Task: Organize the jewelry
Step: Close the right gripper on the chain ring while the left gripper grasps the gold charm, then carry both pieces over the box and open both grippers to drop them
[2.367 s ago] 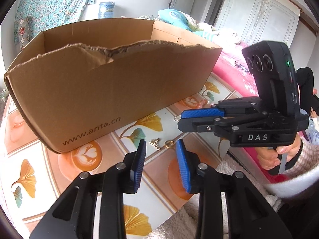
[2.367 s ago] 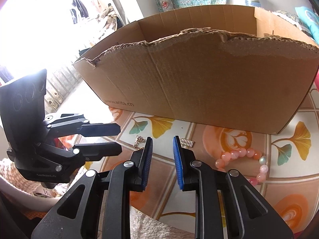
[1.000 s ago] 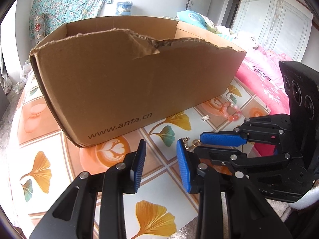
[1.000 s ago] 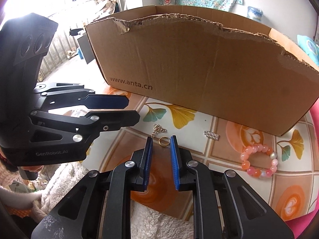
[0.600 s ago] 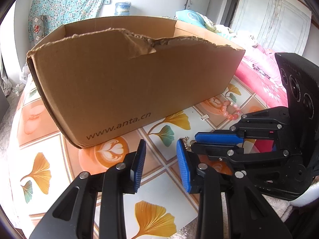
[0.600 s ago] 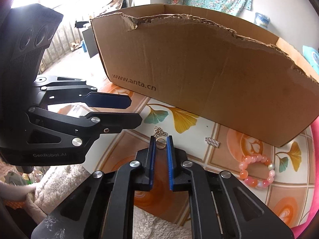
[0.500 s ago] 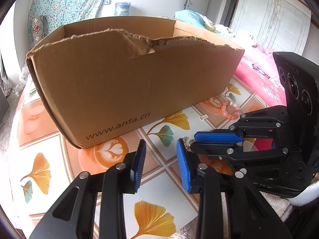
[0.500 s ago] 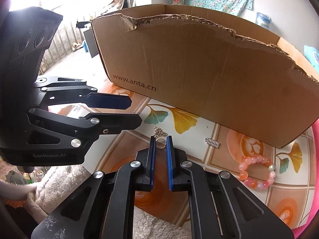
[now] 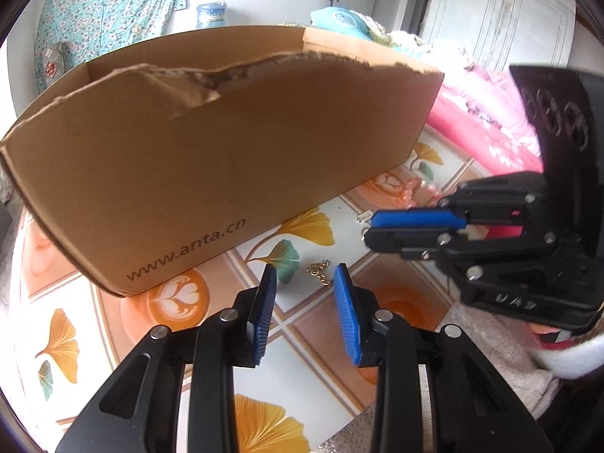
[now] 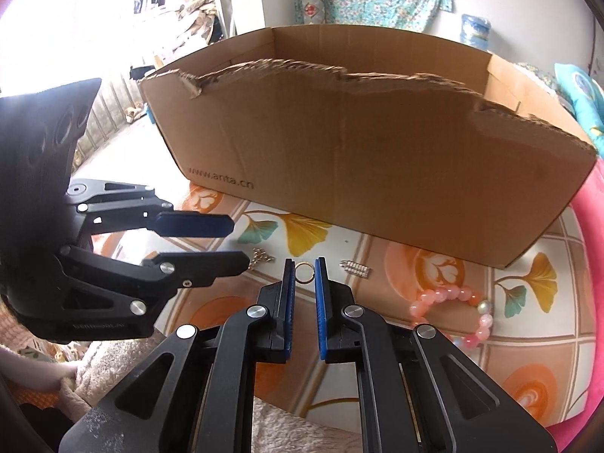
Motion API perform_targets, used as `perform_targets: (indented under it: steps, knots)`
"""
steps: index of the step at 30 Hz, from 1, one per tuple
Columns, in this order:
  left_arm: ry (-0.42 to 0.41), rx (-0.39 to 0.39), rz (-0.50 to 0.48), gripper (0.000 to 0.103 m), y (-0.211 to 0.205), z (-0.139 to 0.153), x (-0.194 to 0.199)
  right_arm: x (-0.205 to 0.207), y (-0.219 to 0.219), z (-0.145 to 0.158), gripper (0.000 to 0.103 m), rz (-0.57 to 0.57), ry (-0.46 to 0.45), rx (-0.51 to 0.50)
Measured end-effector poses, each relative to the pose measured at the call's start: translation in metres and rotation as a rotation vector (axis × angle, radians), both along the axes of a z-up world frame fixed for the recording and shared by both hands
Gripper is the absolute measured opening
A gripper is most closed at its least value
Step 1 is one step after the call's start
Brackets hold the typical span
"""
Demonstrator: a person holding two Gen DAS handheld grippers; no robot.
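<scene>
Right gripper point(image 10: 304, 262): jaws clamped on gold ring point(image 10: 304, 272) | left gripper point(image 9: 305, 277): jaws apart, empty | gold chain point(image 9: 319, 271) on desk point(image 9: 309, 358)

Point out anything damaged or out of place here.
The cardboard box has a ragged, torn top edge on its near wall. A gold chain, a pink bead bracelet and a small silver piece lie loose on the table.
</scene>
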State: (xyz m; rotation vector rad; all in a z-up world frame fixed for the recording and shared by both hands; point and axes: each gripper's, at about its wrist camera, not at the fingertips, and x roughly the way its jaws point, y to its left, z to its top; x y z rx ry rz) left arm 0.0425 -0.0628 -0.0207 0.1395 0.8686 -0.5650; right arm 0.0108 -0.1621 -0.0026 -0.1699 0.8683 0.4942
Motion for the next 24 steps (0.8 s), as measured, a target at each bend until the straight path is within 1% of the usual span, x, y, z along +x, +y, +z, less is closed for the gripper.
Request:
perform_targets:
  steps: [4, 5, 6, 8, 9, 11, 13, 15, 18, 19, 22, 24]
  knots:
    - [-0.020, 0.064, -0.019, 0.031, -0.012, -0.001, 0.001, -0.002, -0.006, 0.002, 0.008, -0.007, 0.000, 0.019]
    - [-0.025, 0.080, -0.024, 0.029, -0.015, -0.001, 0.001, -0.003, -0.007, 0.002, 0.008, -0.008, 0.000, 0.024]
    - [-0.034, 0.102, -0.029, 0.027, -0.019, -0.002, 0.001, -0.004, -0.009, 0.002, 0.008, -0.009, 0.001, 0.029]
    - [-0.051, 0.139, -0.047, 0.015, -0.025, -0.002, 0.000, -0.002, -0.015, 0.006, 0.008, -0.011, 0.000, 0.036]
    - [-0.053, 0.148, -0.058, 0.013, -0.028, -0.002, 0.000, -0.003, -0.016, 0.006, 0.008, -0.012, -0.001, 0.040]
    - [-0.062, 0.168, -0.072, 0.003, -0.032, -0.002, -0.002, -0.003, -0.022, 0.009, 0.008, -0.014, -0.006, 0.046]
    - [-0.071, 0.182, -0.077, 0.003, -0.035, -0.002, -0.003, -0.005, -0.027, 0.011, 0.008, -0.018, -0.011, 0.052]
    - [-0.072, 0.170, -0.075, 0.002, -0.034, 0.000, -0.004, -0.007, -0.029, 0.014, 0.008, -0.022, -0.017, 0.059]
    - [-0.073, 0.131, -0.062, 0.002, -0.029, 0.008, -0.006, -0.012, -0.032, 0.019, 0.008, -0.028, -0.031, 0.069]
    - [-0.075, 0.120, -0.057, 0.000, -0.027, 0.011, -0.007, -0.014, -0.034, 0.022, 0.008, -0.030, -0.034, 0.076]
    - [-0.079, 0.077, -0.044, 0.000, -0.021, 0.025, -0.012, -0.018, -0.041, 0.029, 0.008, -0.032, -0.056, 0.095]
    - [-0.103, 0.057, -0.042, 0.000, -0.018, 0.038, -0.018, -0.023, -0.045, 0.038, 0.008, -0.030, -0.081, 0.106]
